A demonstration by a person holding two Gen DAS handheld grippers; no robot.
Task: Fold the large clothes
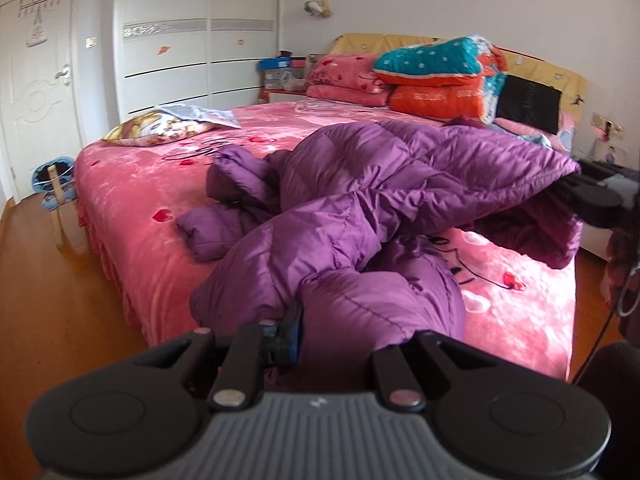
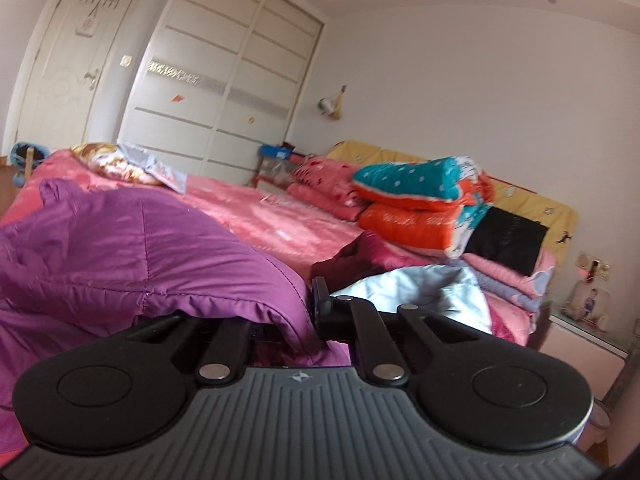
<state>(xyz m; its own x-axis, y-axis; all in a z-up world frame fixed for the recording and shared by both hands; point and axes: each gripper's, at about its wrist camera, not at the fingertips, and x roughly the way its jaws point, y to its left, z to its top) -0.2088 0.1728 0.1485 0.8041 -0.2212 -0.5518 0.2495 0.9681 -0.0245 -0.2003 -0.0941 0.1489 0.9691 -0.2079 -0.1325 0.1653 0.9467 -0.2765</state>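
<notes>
Your left claw (image 1: 320, 332) is clamped on the purple coat (image 1: 360, 208)'s near edge; your right claw (image 2: 308, 312) pinches its far hem, lifting it off the bed (image 1: 132, 200) for folding.

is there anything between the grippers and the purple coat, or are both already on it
Nothing visible stands between. The left gripper is shut on the coat at its near end, by the bed's edge. The right gripper is shut on the coat's hem, which hangs lifted off the bed.
</notes>
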